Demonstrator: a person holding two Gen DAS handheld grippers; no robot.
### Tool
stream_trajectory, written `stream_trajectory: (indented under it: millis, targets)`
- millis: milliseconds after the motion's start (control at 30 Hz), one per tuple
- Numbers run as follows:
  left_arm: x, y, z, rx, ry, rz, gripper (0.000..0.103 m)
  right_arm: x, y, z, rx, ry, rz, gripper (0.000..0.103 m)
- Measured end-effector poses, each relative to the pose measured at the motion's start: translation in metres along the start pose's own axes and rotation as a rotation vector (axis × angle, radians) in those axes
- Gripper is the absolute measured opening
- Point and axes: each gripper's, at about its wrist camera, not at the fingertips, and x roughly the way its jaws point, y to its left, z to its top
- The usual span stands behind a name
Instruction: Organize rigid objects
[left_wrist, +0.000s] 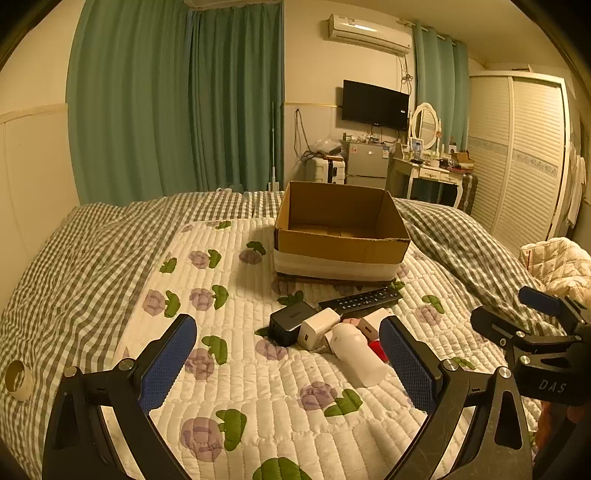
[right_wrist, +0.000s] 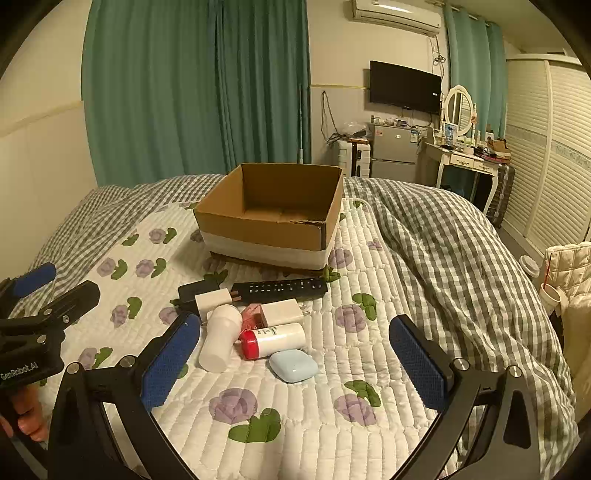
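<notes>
An open, empty cardboard box (left_wrist: 341, 243) (right_wrist: 273, 236) stands on the floral quilt. In front of it lies a cluster: a black remote (left_wrist: 360, 298) (right_wrist: 280, 287), a black adapter (left_wrist: 290, 321) (right_wrist: 197, 290), a white charger (left_wrist: 318, 328) (right_wrist: 213, 300), a second white charger (right_wrist: 282, 312), a white cylinder (left_wrist: 356, 354) (right_wrist: 219, 343), a red-capped white bottle (right_wrist: 273, 340), a pink item (right_wrist: 251, 314) and a light blue case (right_wrist: 293, 365). My left gripper (left_wrist: 291, 365) is open, just short of the cluster. My right gripper (right_wrist: 295, 363) is open above the blue case.
The bed has a white floral quilt (left_wrist: 240, 369) and a grey checked duvet (right_wrist: 443, 251). A roll of tape (left_wrist: 16, 380) lies at the left. A cream quilted jacket (left_wrist: 557, 266) sits at the right. Curtains, a fridge, a dresser and a wardrobe stand behind.
</notes>
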Motion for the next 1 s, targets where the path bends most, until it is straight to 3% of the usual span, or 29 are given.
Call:
stream_trajectory:
  millis: [533, 733, 800, 900, 1000]
  targets:
    - [0.003, -0.003, 0.001, -0.007, 0.026, -0.004, 0.101, -0.003, -0.003, 0.001, 0.007, -0.016, -0.011, 0.103]
    - [0.001, -0.005, 0.005, -0.001, 0.033, -0.003, 0.101, -0.018, -0.012, 0.017, -0.02, -0.052, -0.027, 0.103]
    - [0.001, -0.008, 0.008, 0.008, 0.04, -0.003, 0.101, -0.023, -0.017, 0.027, -0.023, -0.055, -0.017, 0.103]
    - [0.002, -0.015, 0.014, 0.0, 0.045, -0.026, 0.101, -0.025, -0.024, 0.042, -0.018, -0.042, 0.066, 0.103]
    - [0.009, -0.02, 0.019, -0.008, 0.074, -0.03, 0.101, -0.019, -0.03, 0.051, -0.007, -0.018, 0.06, 0.103]
